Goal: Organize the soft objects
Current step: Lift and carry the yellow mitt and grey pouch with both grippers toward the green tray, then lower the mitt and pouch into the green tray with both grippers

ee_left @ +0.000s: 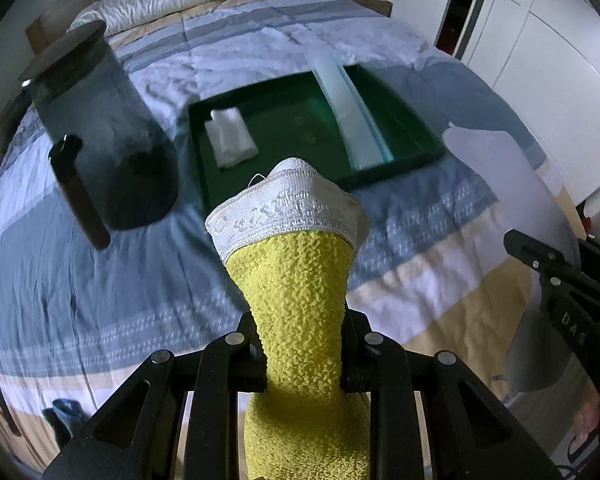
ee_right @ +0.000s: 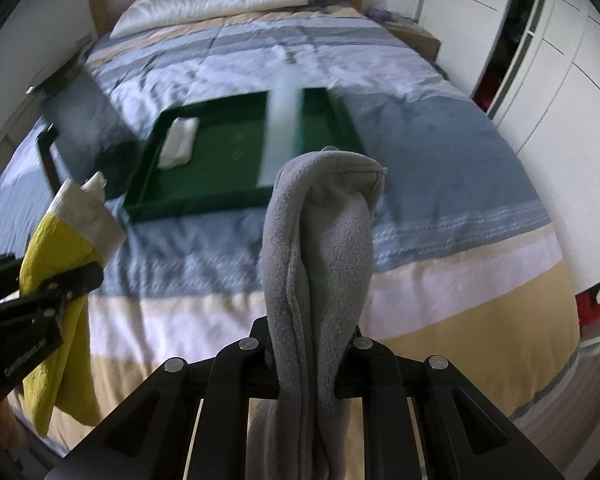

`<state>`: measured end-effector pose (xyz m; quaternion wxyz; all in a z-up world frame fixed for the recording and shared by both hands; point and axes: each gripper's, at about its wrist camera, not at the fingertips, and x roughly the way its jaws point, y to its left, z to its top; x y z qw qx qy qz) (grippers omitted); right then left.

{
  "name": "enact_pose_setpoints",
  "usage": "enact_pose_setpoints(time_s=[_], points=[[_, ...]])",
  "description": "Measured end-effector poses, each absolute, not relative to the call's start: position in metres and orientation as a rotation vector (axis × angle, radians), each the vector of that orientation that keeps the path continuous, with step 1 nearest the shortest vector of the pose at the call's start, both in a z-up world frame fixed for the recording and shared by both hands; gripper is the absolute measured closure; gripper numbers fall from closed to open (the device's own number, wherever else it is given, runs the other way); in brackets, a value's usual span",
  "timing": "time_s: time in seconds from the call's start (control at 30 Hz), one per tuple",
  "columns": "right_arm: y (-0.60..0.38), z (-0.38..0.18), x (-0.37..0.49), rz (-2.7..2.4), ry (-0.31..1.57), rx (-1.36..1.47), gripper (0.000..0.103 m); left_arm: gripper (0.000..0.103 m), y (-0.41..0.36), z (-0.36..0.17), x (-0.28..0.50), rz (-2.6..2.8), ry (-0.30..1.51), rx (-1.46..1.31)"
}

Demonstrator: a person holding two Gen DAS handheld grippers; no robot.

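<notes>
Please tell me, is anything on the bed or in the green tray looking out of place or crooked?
One thing stands out: a long pale strip lies slanted across the green tray, its far end sticking out over the back rim. The folded white cloth sits neatly in the tray's left part. Nothing looks spilled or damaged.

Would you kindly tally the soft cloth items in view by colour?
Yellow: 1, yellow cloth in left gripper
Grey: 1, grey cloth in right gripper
White: 1, white cloth in green tray
Total: 3
</notes>
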<state>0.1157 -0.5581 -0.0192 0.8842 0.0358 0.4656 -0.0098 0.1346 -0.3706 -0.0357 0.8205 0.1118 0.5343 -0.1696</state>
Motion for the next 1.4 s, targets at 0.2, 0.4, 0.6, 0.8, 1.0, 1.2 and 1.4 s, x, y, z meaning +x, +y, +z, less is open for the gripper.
enact_pose_setpoints(time_s=[0.2,0.4,0.6,0.8,1.0,1.2,1.4], points=[[-0.574,-0.02,0.14,-0.036,0.934,0.079,0.09,0.083,-0.375,-0.035,0.162,-0.302,1.109,0.216],[-0.58,-0.019,0.174,-0.01,0.889,0.055,0.09,0.083,-0.374,-0.039,0.194,-0.244,1.077,0.18],[-0.579,-0.024,0.219,0.025,0.835,0.038,0.09,0.083,-0.382,-0.047,0.227,-0.204,1.043,0.158],[-0.576,-0.036,0.265,0.048,0.805,0.015,0.09,0.082,-0.403,-0.058,0.263,-0.208,1.015,0.158],[-0.574,-0.06,0.308,0.054,0.816,0.0,0.089,0.081,-0.425,-0.081,0.29,-0.216,1.034,0.17],[-0.566,-0.081,0.34,0.057,0.822,-0.032,0.089,0.081,-0.438,-0.099,0.309,-0.196,1.041,0.193],[-0.564,-0.1,0.364,0.042,0.835,-0.038,0.089,0.079,-0.445,-0.116,0.322,-0.179,1.055,0.221]])
